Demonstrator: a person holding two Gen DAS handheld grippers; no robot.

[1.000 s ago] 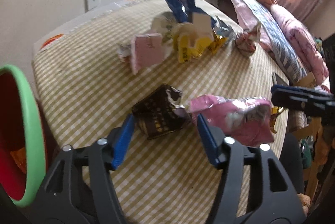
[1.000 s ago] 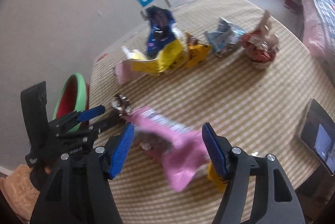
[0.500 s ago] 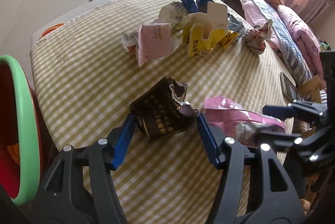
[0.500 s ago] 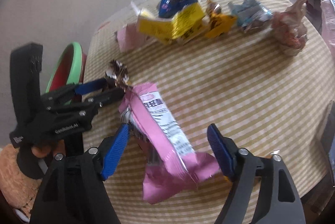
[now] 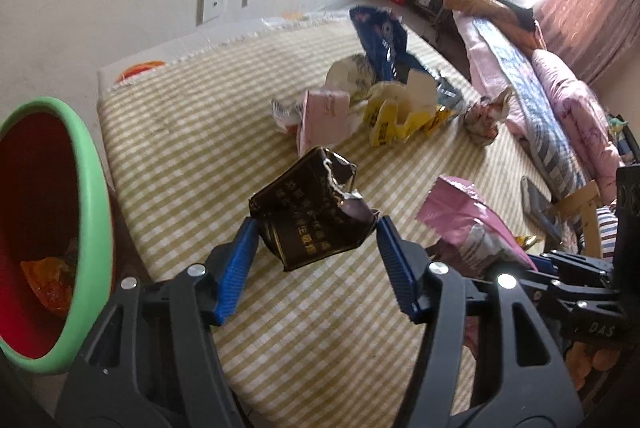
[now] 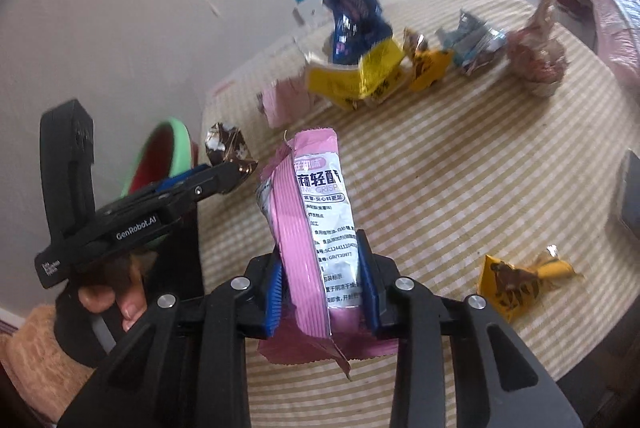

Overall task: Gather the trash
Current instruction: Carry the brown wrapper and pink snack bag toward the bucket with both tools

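Both hand-held grippers had trash at this moment. The right gripper (image 6: 322, 288) was closing its blue-padded jaws on a long pink foil snack wrapper (image 6: 316, 224); the pads pressed both faces of the pack near its lower end, and the wrapper's long axis ran straight away from the jaws, up and toward the far side, with its crimped tail hanging below the pads. The left gripper (image 5: 312, 256) held a crumpled dark brown foil wrapper (image 5: 310, 214) between its pads, jaws about half-spread and touching the wrapper on both sides, so gripping it. The key relation: the red plastic bin with a green rim (image 5: 86, 187) stood at the left edge of the yellow checked tablecloth table (image 5: 192, 147), just beside the left gripper and well to the left of the right one. In the right wrist view the bin (image 6: 180, 147) showed behind the left gripper (image 6: 236, 175), so the left hand was nearer the drop and likely goes first; the pink pack had to cross left past it. More wrappers lay in a cluster at the far side, including a yellow torn carton (image 5: 400, 115), and a small yellow foil wrapper (image 6: 516, 282) lay near the right edge.
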